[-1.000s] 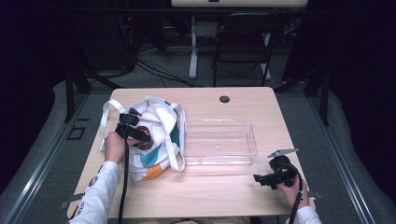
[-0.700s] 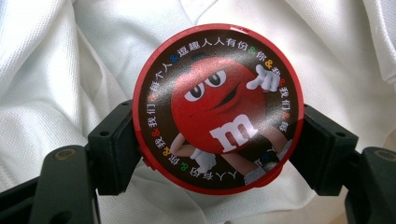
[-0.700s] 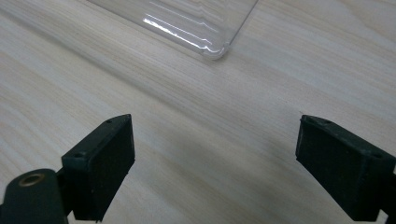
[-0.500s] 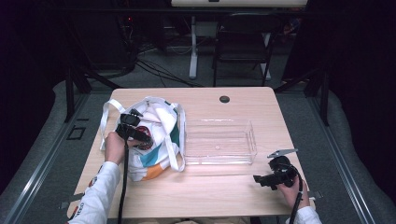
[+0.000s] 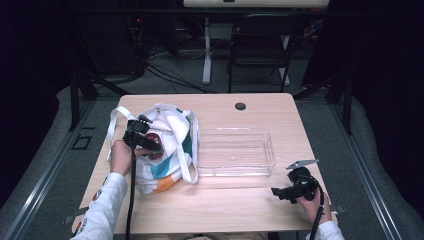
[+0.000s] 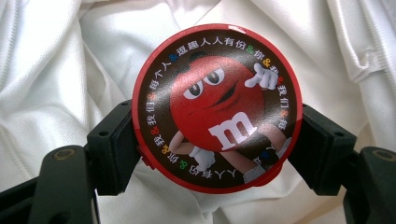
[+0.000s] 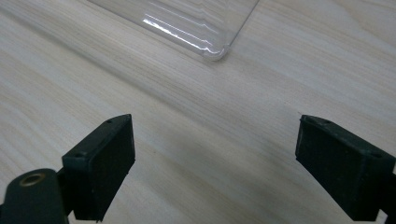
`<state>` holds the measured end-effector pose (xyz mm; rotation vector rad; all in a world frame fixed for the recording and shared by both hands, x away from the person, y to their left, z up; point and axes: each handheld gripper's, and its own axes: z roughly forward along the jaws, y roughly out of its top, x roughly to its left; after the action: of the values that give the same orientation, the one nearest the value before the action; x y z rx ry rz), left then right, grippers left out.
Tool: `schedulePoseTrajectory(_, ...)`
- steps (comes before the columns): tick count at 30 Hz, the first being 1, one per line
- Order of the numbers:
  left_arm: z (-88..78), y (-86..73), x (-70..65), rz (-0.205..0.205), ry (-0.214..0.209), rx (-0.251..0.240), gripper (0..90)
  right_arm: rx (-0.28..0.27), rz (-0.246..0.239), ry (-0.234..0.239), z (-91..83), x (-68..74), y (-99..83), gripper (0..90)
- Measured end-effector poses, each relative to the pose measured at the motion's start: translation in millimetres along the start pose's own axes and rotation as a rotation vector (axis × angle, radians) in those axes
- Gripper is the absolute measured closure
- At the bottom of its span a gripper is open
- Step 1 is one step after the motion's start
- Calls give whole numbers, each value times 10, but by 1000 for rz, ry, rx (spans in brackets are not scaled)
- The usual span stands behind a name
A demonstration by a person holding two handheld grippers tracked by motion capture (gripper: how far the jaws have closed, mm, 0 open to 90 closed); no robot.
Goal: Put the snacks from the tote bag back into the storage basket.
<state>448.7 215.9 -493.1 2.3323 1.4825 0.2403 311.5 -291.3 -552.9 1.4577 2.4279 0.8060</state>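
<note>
While our left gripper (image 6: pixel 217 140) closes its two black jaws on opposite edges of a round red candy tin (image 6: pixel 217 107), the tin's flat printed lid faces straight back at that gripper's camera, showing a red cartoon candy figure with a white "m" and a ring of small characters around the rim; being round, the tin has no long axis we can name, and the figure's head sits toward the top of the left gripper view. We hold the tin over the crumpled white cloth of a tote bag (image 5: pixel 167 145), which lies on the left part of the wooden table (image 5: pixel 220 210) with its white straps spread out and teal and orange patches showing along its near side. We cannot tell whether the tin touches the cloth beneath it. Just to the right of the bag stands a clear plastic tray (image 5: pixel 235 152), lying lengthwise across the table, and we see nothing inside it. Our right gripper (image 5: pixel 292 190) hovers low over the near right corner of the table, its jaws spread wide on nothing, with bare wood between them and a rounded corner of the tray ahead. A small dark round hole (image 5: pixel 240 106) marks the table's far edge. Beyond the table stand a dark chair (image 5: pixel 260 50) and loose cables (image 5: pixel 165 75) on the grey floor.
</note>
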Motion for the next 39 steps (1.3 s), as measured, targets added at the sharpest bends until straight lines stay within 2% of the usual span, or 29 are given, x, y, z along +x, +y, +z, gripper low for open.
schedulePoseTrajectory(3,-27,2,-9,2,0,-13,254,-9,3,1,-3,6,0,115)
schedulePoseTrajectory(10,-48,11,-30,24,-4,-5,254,-6,1,0,-2,8,1,115)
schedulePoseTrajectory(14,-69,21,-47,33,-7,-8,254,-23,6,-3,-3,21,-1,117)
schedulePoseTrajectory(18,-91,31,-63,42,-11,-3,255,-19,1,-3,-8,25,-2,118)
schedulePoseTrajectory(21,-105,34,-72,43,-11,-6,255,10,-14,3,-11,14,2,118)
schedulePoseTrajectory(25,-142,34,-82,51,-12,-6,255,-12,-11,-1,-21,31,5,118)
schedulePoseTrajectory(36,-228,39,-113,62,-13,-10,255,-6,-22,7,-34,35,0,121)
schedulePoseTrajectory(37,-239,37,-116,63,-14,-12,255,2,-32,-4,-42,27,1,123)
schedulePoseTrajectory(39,-262,33,-117,66,-19,-12,255,-18,-21,4,-38,34,1,127)
